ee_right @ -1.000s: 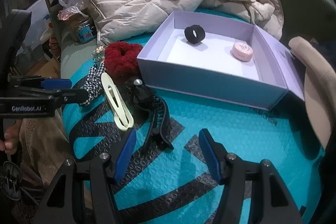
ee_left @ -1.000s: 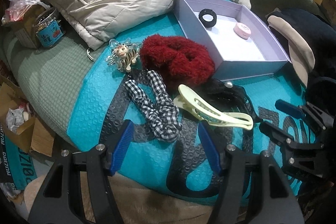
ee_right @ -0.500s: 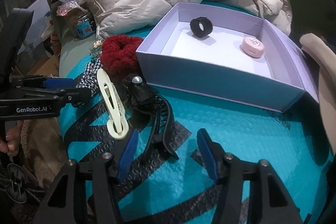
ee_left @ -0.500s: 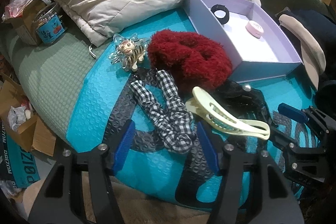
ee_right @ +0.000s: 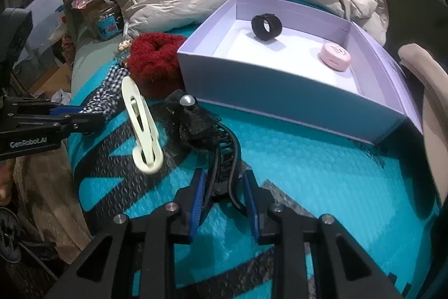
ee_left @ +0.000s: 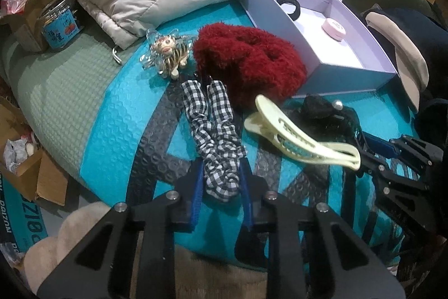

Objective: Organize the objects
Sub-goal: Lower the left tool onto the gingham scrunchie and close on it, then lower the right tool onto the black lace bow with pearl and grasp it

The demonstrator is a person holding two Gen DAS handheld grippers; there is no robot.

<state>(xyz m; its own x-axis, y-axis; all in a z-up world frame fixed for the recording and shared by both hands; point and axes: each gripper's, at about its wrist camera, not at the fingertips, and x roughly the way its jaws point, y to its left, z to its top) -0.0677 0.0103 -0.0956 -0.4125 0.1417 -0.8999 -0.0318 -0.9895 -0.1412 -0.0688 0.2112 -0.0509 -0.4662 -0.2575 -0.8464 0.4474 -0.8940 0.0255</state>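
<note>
gingham tie: soft, light, won't slip; on teal mat beside red scrunchie.
left gripper: jaws narrowed onto tie's near bunched end, pads touching.
black clip: rigid, light, thin prongs; near box.
right gripper: jaws narrow around clip's near end.
change: both were wide and short of targets; now advanced, closing.

The scrunchie lies against the box, the hair clip before it.
</note>
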